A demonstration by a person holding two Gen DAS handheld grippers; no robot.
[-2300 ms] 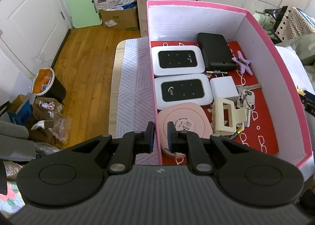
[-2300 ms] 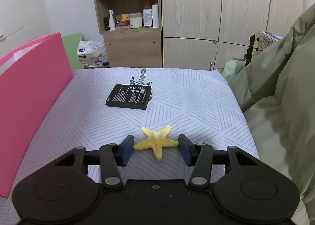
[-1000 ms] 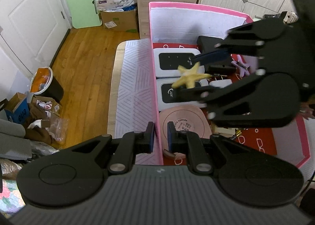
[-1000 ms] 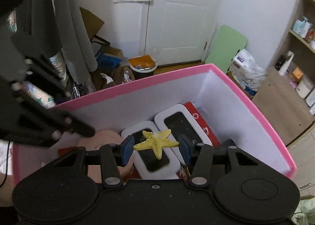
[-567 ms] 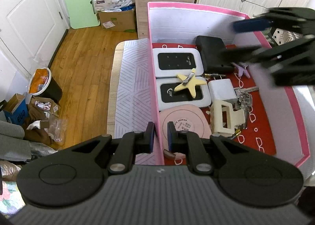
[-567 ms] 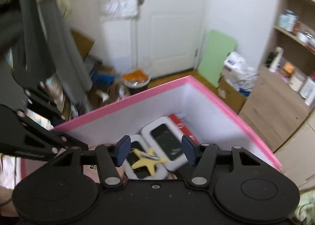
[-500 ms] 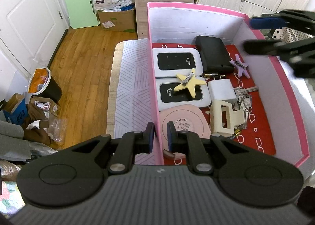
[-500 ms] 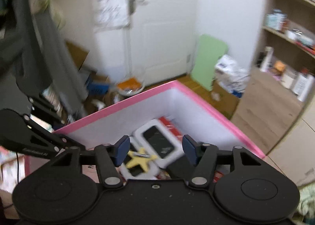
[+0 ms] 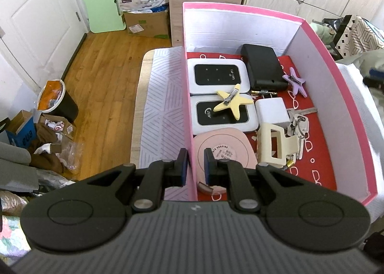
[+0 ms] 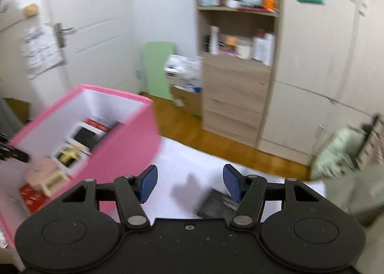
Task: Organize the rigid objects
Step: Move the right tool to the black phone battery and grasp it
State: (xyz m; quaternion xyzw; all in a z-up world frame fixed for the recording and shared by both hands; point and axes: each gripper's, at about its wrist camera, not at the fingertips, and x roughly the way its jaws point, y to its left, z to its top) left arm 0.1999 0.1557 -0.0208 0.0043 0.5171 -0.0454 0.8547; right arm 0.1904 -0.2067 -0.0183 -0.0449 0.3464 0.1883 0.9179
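The box (image 9: 319, 41) looks like matt pink card, white inside. The routers (image 9: 217, 75) are glossy white plastic, the keys (image 9: 300, 120) bright metal. The floor (image 9: 105, 67) is smooth, slightly shiny wood.

The left gripper (image 9: 194, 165) points steeply downward, its jaws drawn in to a narrow gap and clamped on the pink side wall of the box (image 9: 190, 127), one blue pad on each face of the wall. The right gripper (image 10: 190, 184) points at a shallower downward angle, jaws standing well apart with nothing between the blue pads (image 10: 147, 184). Its view is motion-blurred.
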